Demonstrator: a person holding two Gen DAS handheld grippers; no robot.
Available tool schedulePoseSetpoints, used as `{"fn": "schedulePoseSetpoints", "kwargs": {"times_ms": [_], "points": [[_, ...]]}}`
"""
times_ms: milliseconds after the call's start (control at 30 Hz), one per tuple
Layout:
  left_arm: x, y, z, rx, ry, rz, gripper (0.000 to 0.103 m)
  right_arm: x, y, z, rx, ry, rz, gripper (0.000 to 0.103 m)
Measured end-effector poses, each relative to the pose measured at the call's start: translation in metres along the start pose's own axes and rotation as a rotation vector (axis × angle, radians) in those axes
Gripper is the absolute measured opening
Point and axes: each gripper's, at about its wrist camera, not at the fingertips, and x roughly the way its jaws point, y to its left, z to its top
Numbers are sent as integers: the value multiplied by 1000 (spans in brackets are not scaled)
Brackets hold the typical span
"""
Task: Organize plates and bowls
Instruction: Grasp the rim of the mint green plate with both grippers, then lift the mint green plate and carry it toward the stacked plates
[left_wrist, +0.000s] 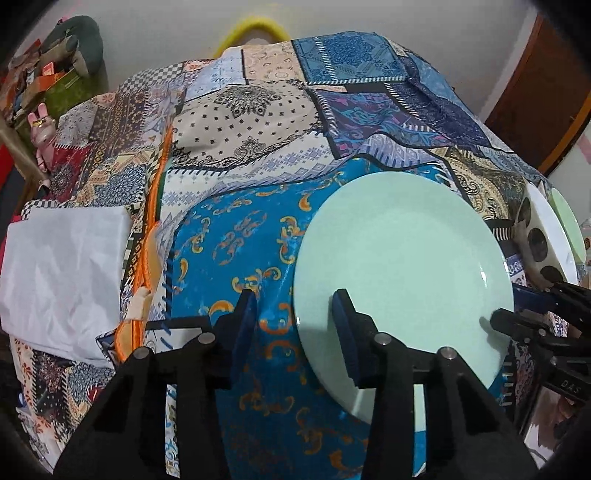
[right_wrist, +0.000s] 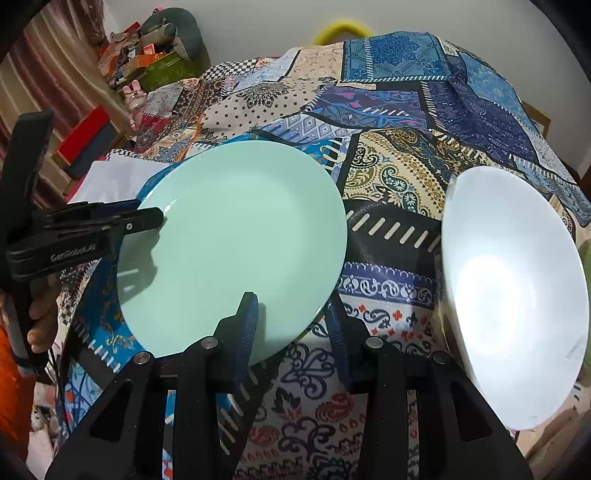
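A pale green plate (left_wrist: 402, 273) lies flat on the patchwork tablecloth (left_wrist: 240, 122); it also shows in the right wrist view (right_wrist: 236, 243). My left gripper (left_wrist: 295, 306) is open at the plate's left rim, one finger over the plate, one over the cloth. My right gripper (right_wrist: 291, 314) is open at the plate's near right rim. A white bowl (right_wrist: 513, 295) sits right of the plate. In the left wrist view a white bowl (left_wrist: 546, 225) with a green rim behind it sits at the far right.
A white folded sheet (left_wrist: 59, 269) lies at the table's left edge. Boxes and a pink rabbit toy (left_wrist: 40, 125) stand on a shelf beyond the left side. A yellow chair back (right_wrist: 341, 29) rises behind the table.
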Motion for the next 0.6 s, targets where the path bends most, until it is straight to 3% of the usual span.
{"fn": "schedulePoseSetpoints", "kwargs": {"times_ms": [267, 600], "points": [[2, 6, -2, 0, 0, -65, 42, 10, 1, 11, 30, 4, 44, 32], [-6, 6, -9, -17, 1, -59, 37, 7, 1, 7, 53, -2, 85, 26]]}}
